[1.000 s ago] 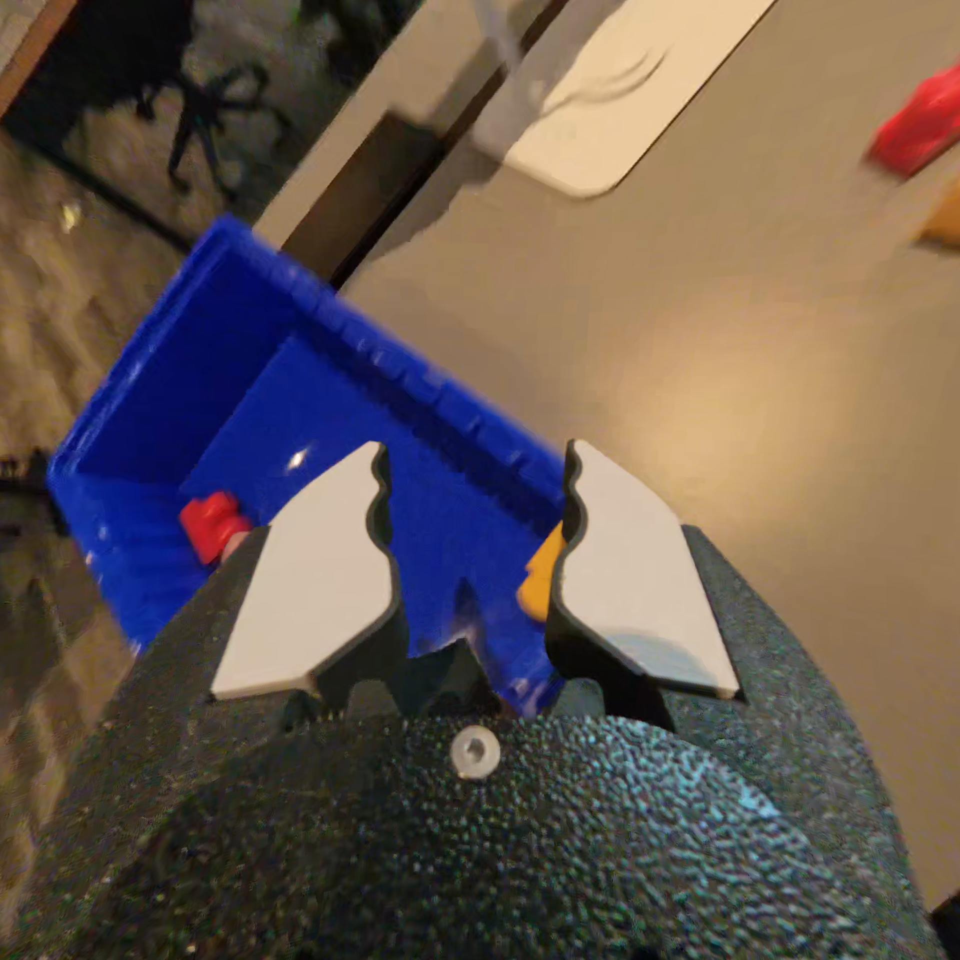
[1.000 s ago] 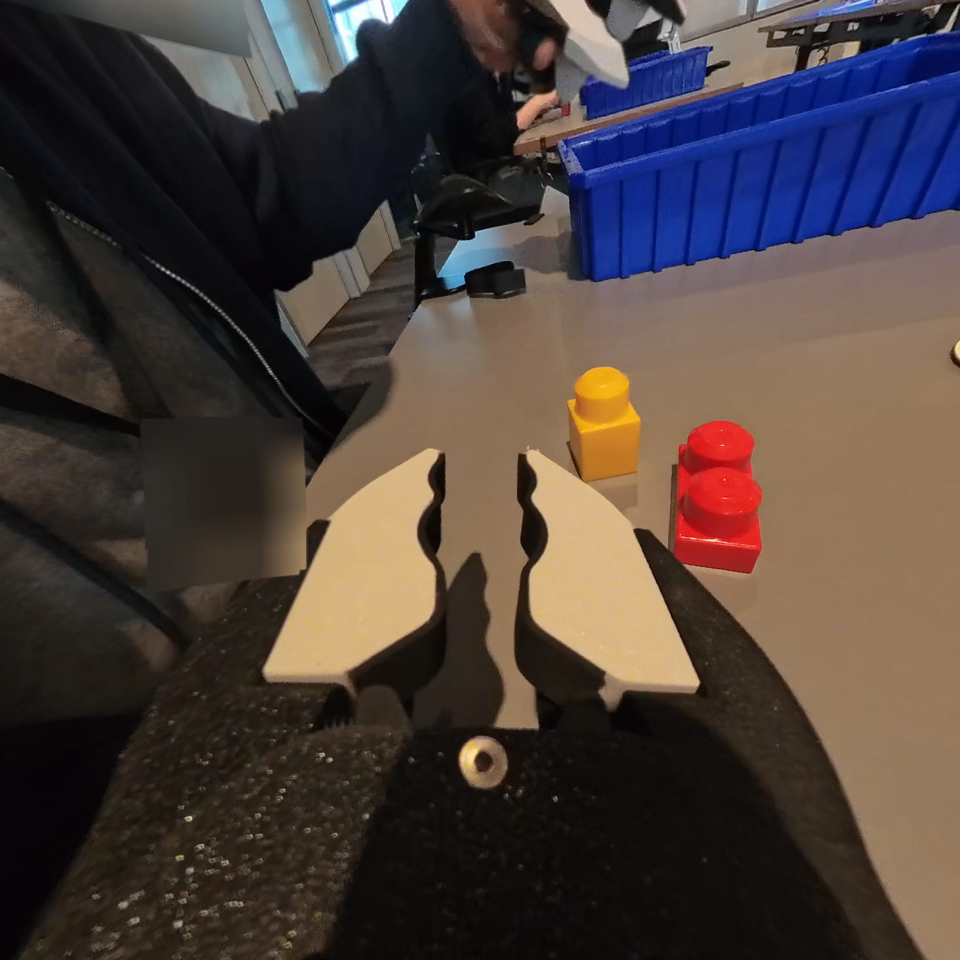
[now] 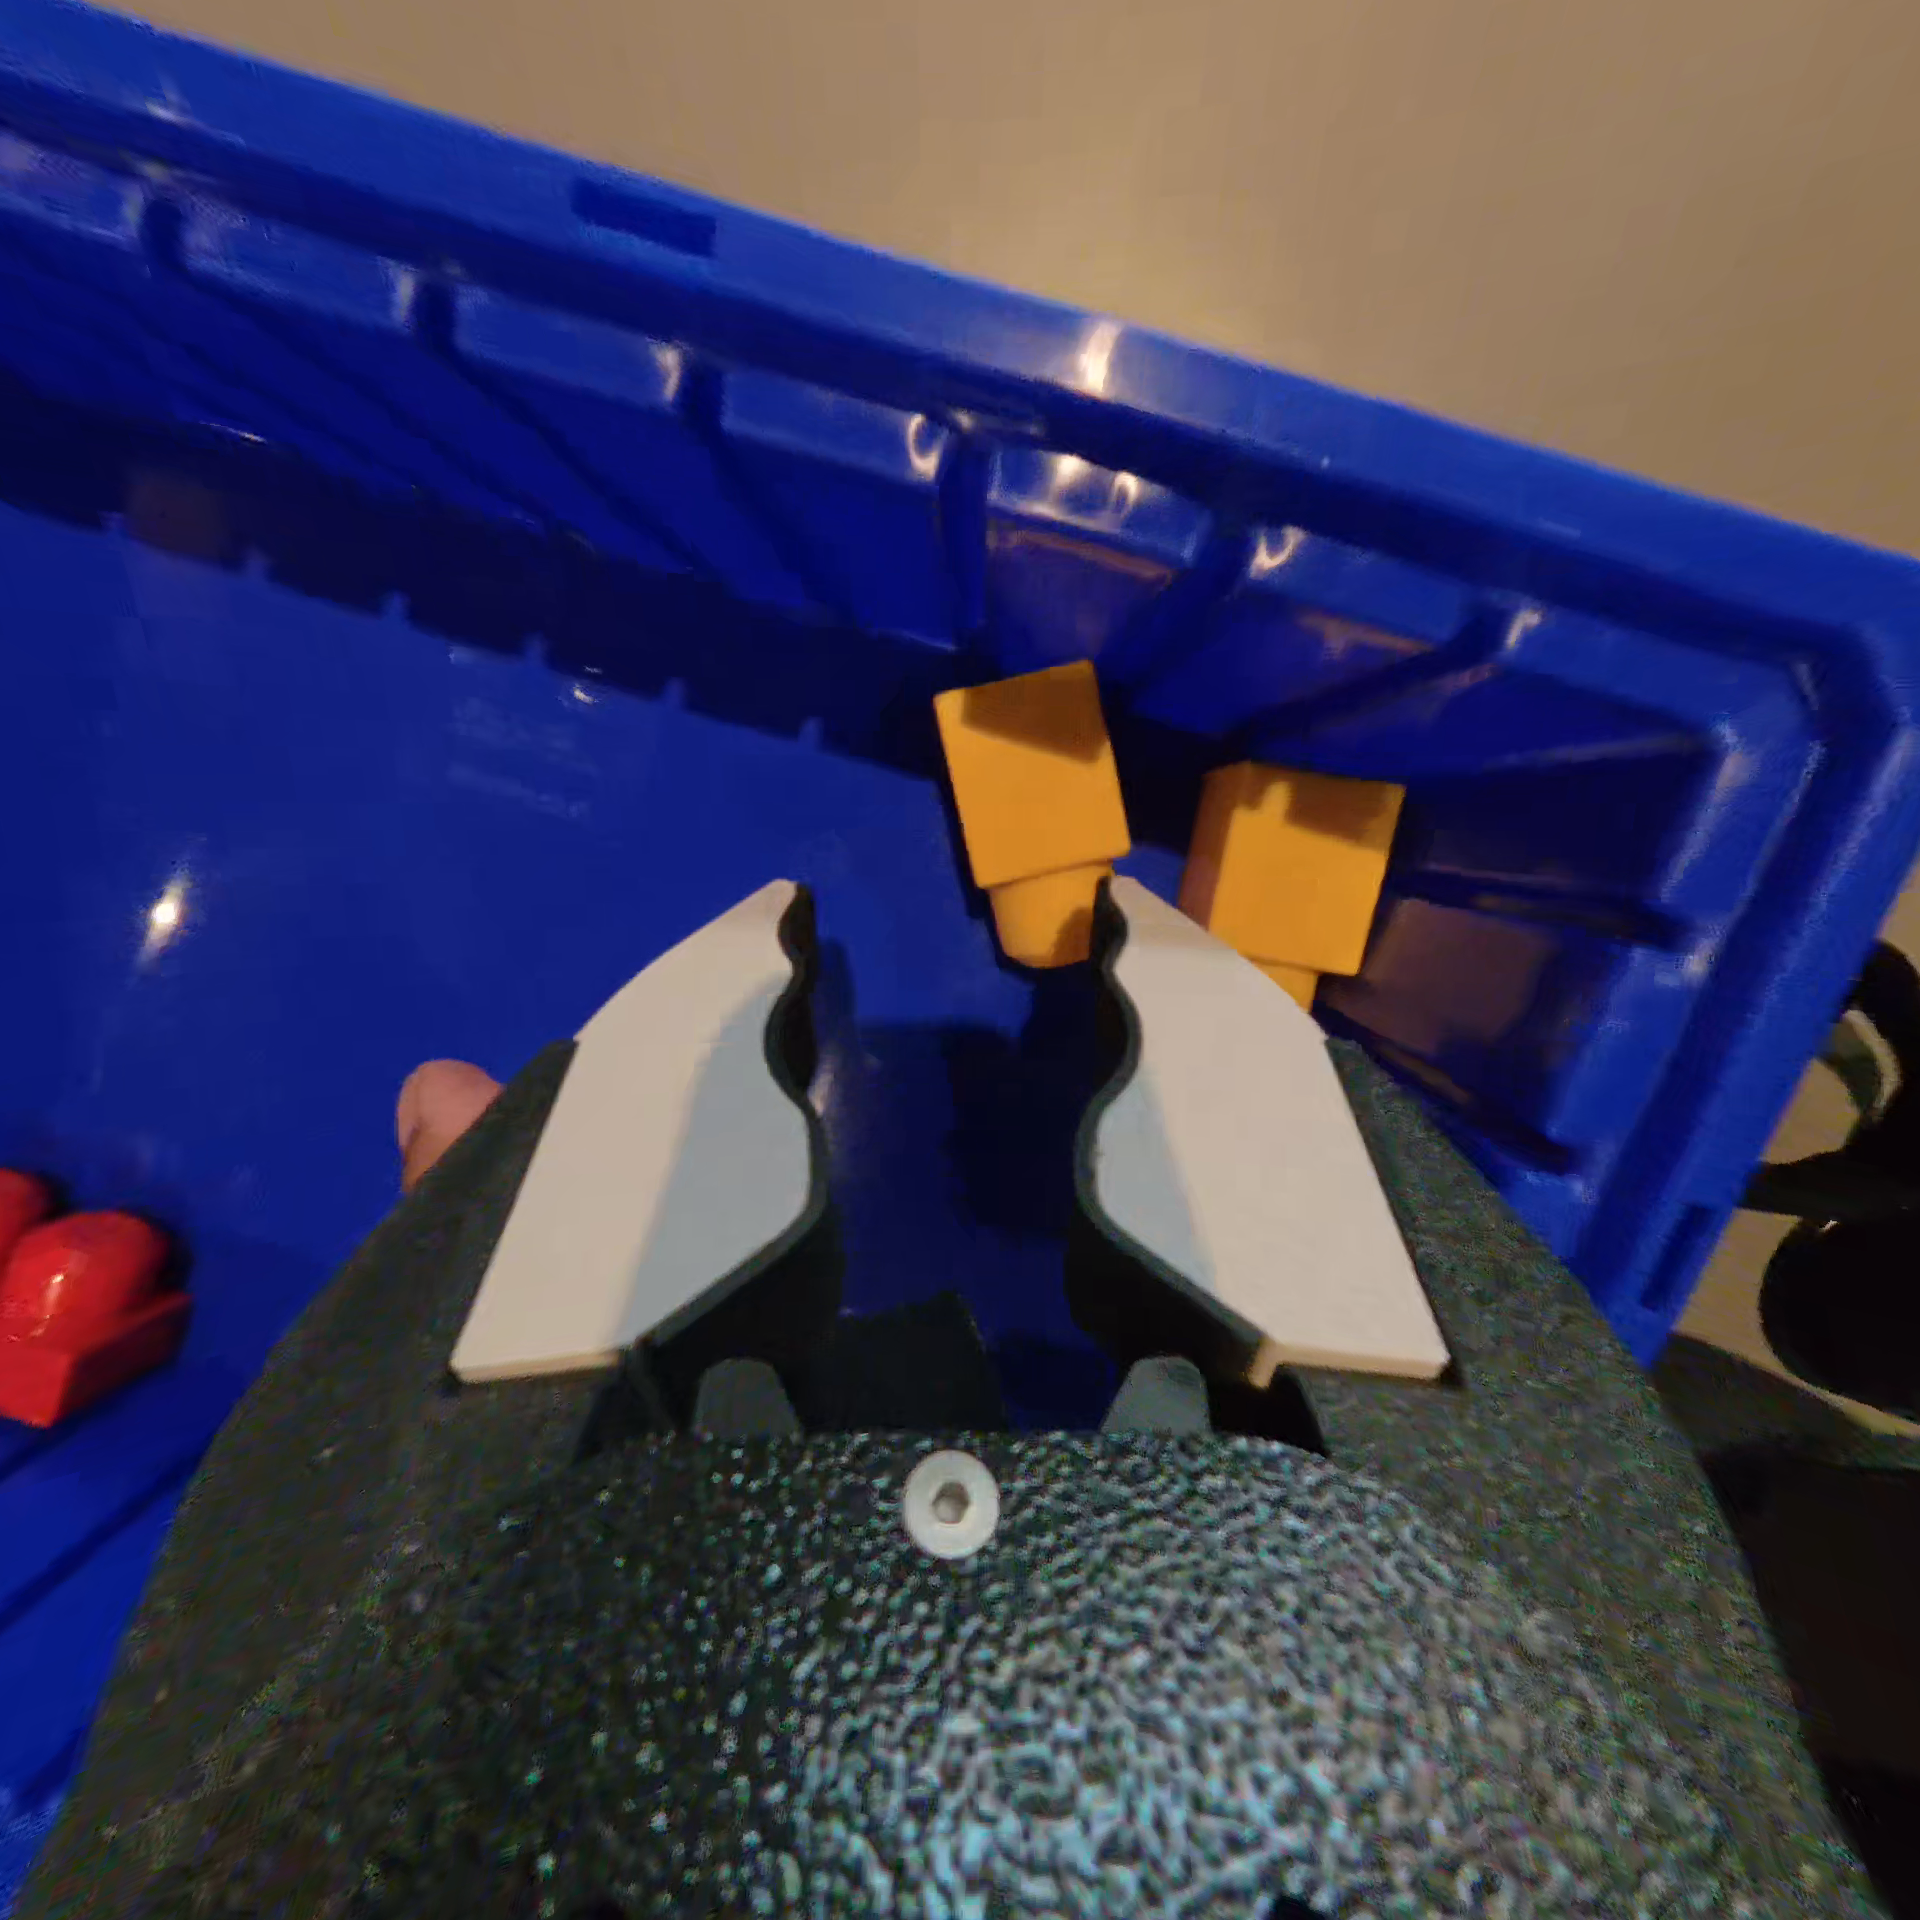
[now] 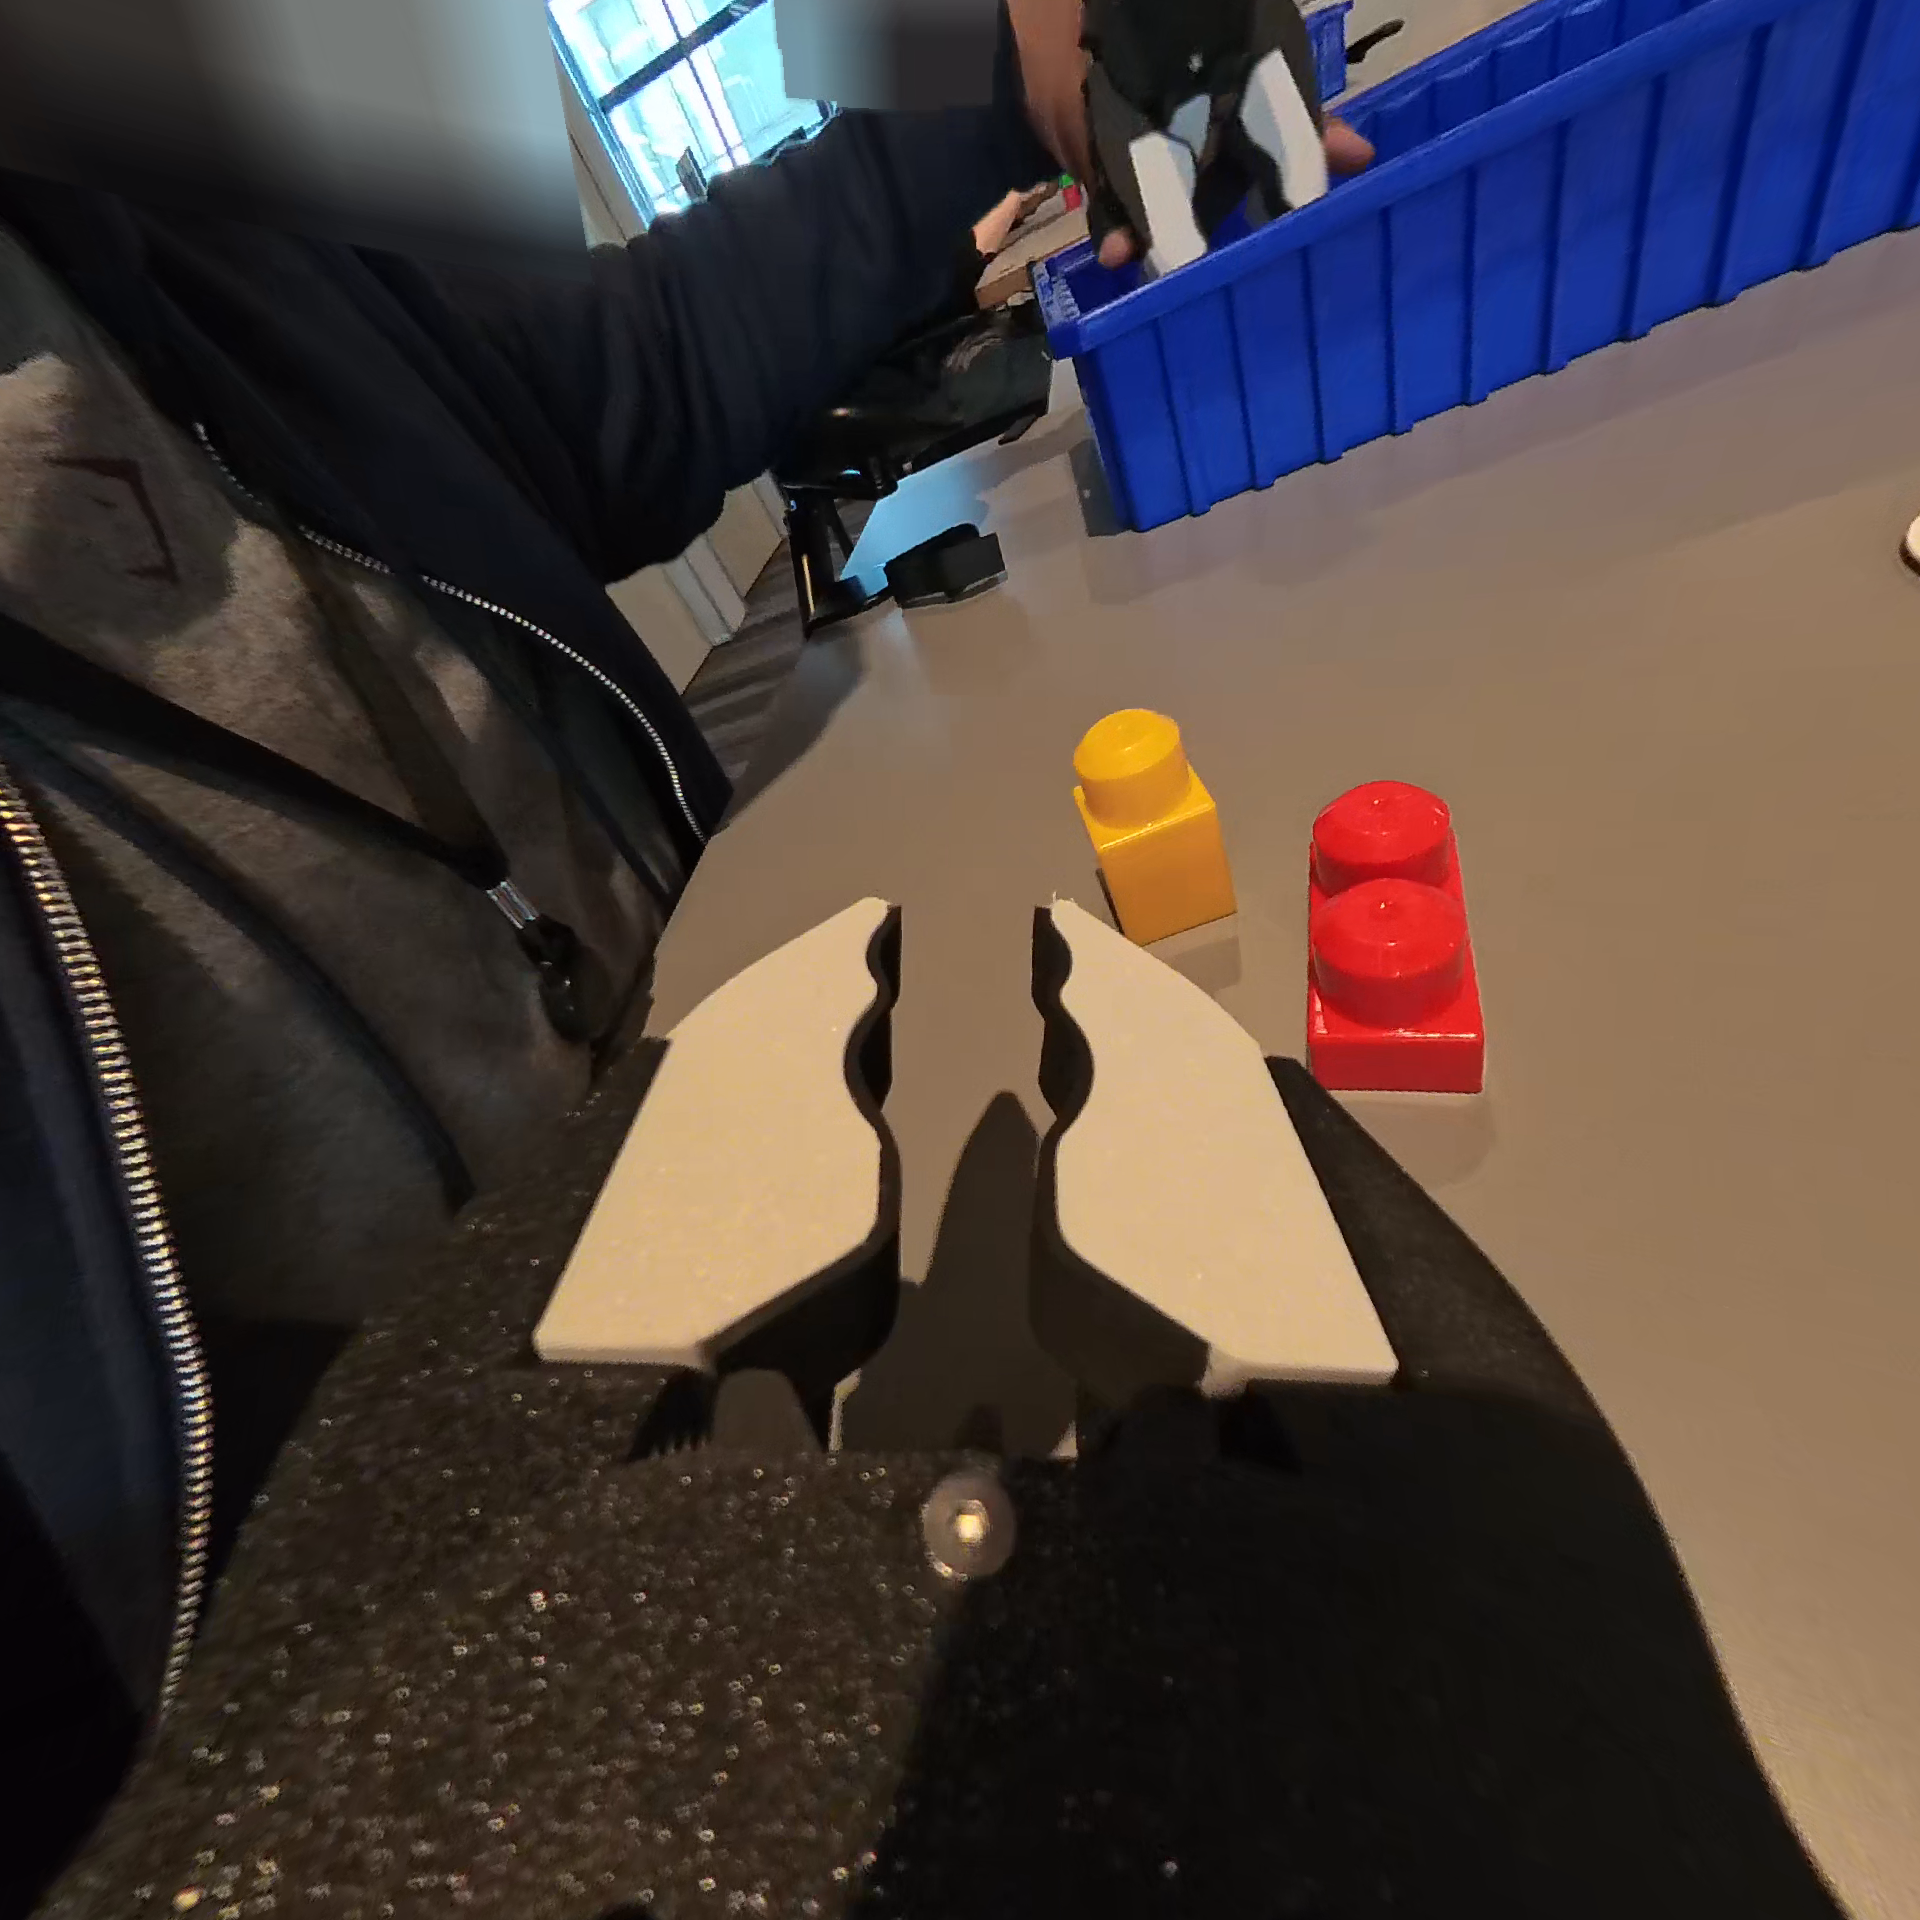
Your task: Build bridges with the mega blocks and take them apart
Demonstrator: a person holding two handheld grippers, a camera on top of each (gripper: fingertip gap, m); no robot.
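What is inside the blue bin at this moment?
Inside the blue bin, two yellow blocks lie tipped near one end wall and a red block sits farther along. The open left gripper reaches in, hiding the floor beneath it.

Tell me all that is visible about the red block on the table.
The red block is glossy plastic: a low, oblong base with two round studs in a row on top. It stands upright, studs up, on the grey table, to the right of the yellow block and apart from it. The open right gripper is near but does not touch it. Nothing is stacked on it.
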